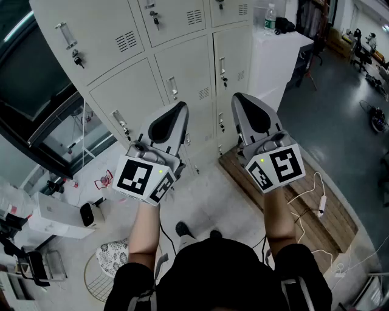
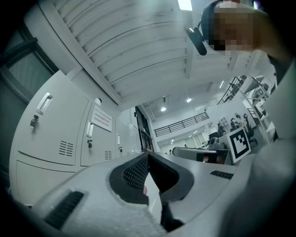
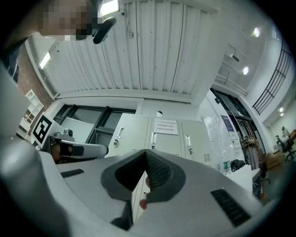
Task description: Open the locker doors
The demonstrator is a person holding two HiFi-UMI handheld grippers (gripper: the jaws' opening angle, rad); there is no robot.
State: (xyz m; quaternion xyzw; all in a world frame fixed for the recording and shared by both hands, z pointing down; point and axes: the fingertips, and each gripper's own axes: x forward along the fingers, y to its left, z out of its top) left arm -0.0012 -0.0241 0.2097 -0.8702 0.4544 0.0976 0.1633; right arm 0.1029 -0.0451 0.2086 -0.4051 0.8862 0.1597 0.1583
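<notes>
A bank of cream metal lockers (image 1: 182,67) stands in front of me, every visible door closed, each with a small handle (image 1: 173,87) and a key in its lock. My left gripper (image 1: 177,108) hangs in the air short of the lower doors, its jaws together with nothing between them. To its right my right gripper (image 1: 239,99) is held the same way, shut and empty. In the left gripper view the left gripper (image 2: 147,155) points up past the lockers (image 2: 51,134). The right gripper (image 3: 147,153) faces the lockers (image 3: 166,139), which bear a paper notice (image 3: 165,126).
A white cabinet (image 1: 273,54) with a water bottle (image 1: 270,18) stands right of the lockers. A wooden platform (image 1: 304,200) with a cable and power strip (image 1: 321,203) lies on the floor at right. Boxes (image 1: 55,215) and a wire basket (image 1: 97,276) sit at left under a dark window (image 1: 36,109).
</notes>
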